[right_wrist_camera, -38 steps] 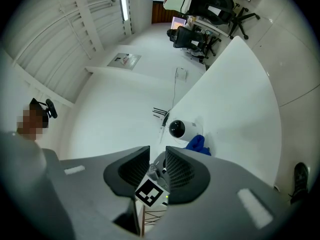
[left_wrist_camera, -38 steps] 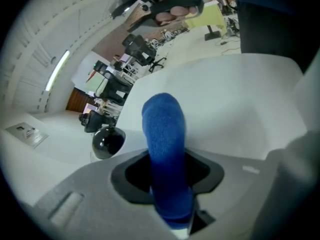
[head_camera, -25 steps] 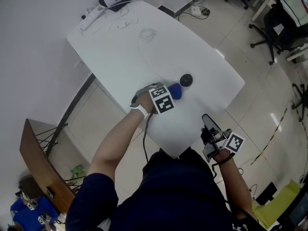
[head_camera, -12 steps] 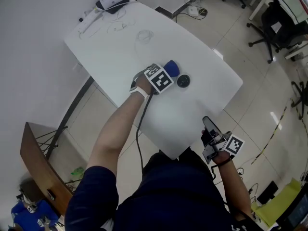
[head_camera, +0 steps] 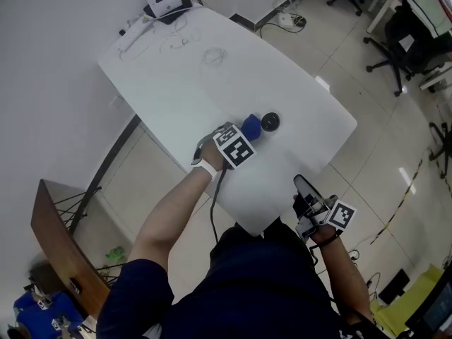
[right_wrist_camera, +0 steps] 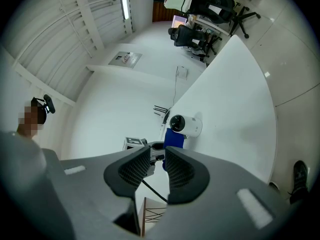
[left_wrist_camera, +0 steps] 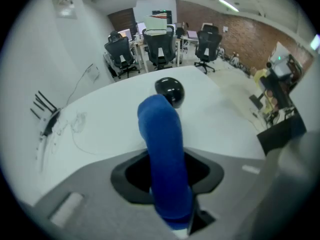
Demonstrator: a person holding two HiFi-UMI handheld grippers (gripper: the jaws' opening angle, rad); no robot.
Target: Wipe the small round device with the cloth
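Observation:
The small round device [head_camera: 270, 123], black-topped, stands on the white table [head_camera: 183, 83] toward its near right side. My left gripper [head_camera: 244, 138] is shut on a blue cloth [head_camera: 252, 128], whose free end lies just left of the device, close to its side. In the left gripper view the cloth [left_wrist_camera: 165, 149] sticks out from between the jaws toward the device's dark dome [left_wrist_camera: 170, 90]. My right gripper [head_camera: 305, 189] hovers off the table's near edge, jaws slightly open with nothing between them. In the right gripper view the device [right_wrist_camera: 185, 124] and the cloth [right_wrist_camera: 173, 138] show beyond them.
A router [head_camera: 164, 2] and thin cables [head_camera: 212, 54] lie at the table's far end. Office chairs [head_camera: 409, 34] stand on the floor at the right. A wooden piece of furniture [head_camera: 56, 239] is at the lower left. The table's near corner sits close to my body.
The left gripper carried the cloth away along the device's far left side, then drew it back toward me to the device's near left. The right gripper stayed put.

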